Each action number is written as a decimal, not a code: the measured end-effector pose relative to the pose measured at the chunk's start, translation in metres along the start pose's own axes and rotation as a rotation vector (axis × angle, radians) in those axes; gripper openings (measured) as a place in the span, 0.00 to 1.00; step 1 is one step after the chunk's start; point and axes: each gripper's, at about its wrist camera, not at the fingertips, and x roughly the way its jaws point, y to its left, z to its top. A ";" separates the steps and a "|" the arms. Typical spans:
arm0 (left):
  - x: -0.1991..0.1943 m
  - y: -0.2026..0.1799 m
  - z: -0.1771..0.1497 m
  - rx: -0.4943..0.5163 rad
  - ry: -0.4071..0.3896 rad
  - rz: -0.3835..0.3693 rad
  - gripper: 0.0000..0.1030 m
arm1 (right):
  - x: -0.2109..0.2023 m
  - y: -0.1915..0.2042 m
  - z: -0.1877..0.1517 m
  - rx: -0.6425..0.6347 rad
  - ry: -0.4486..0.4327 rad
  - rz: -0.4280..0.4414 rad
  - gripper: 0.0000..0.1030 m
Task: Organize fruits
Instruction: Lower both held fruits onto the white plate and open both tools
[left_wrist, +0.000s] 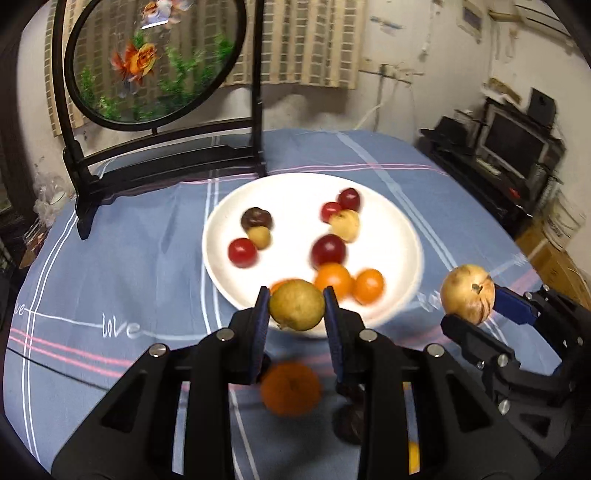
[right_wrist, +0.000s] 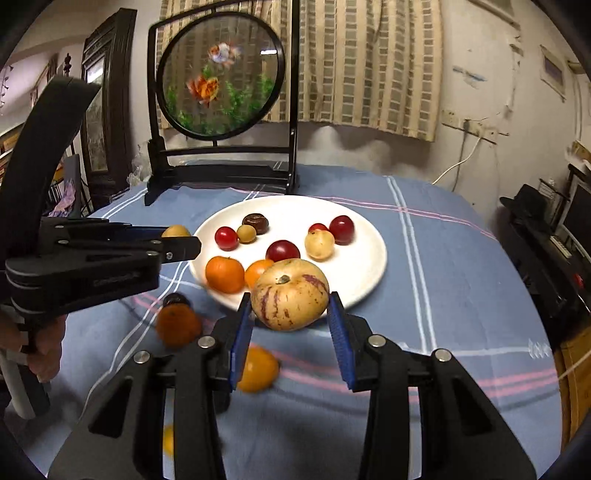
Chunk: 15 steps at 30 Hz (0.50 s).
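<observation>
A white plate (left_wrist: 399, 236) (right_wrist: 365, 266) on the blue tablecloth holds several small fruits: red, yellow, dark and orange ones. My left gripper (left_wrist: 297, 304) is shut on a yellow-green round fruit (left_wrist: 297, 308) above the plate's near rim; the right wrist view shows it at the left (right_wrist: 176, 232). My right gripper (right_wrist: 290, 314) is shut on a pale purple-striped melon fruit (right_wrist: 290, 302) above the plate's near edge; it shows in the left wrist view (left_wrist: 468, 298). Loose on the cloth lie an orange (left_wrist: 290, 387) (right_wrist: 178, 325), a yellow-orange fruit (right_wrist: 258, 369) and a dark fruit (left_wrist: 349, 421) (right_wrist: 175, 298).
A black stand with a round goldfish panel (left_wrist: 155, 59) (right_wrist: 221, 81) stands behind the plate. A dark desk with a monitor (left_wrist: 513, 147) is off the table's right side. The table edge curves away at right.
</observation>
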 end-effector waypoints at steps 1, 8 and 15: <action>0.007 0.002 0.003 -0.008 0.008 0.012 0.28 | 0.007 -0.003 0.002 0.004 0.004 0.001 0.39; 0.059 0.010 0.013 -0.006 0.070 0.090 0.29 | 0.062 -0.018 0.017 0.051 0.019 -0.040 0.39; 0.045 0.009 0.015 0.015 -0.003 0.144 0.67 | 0.064 -0.024 0.014 0.088 0.055 -0.037 0.46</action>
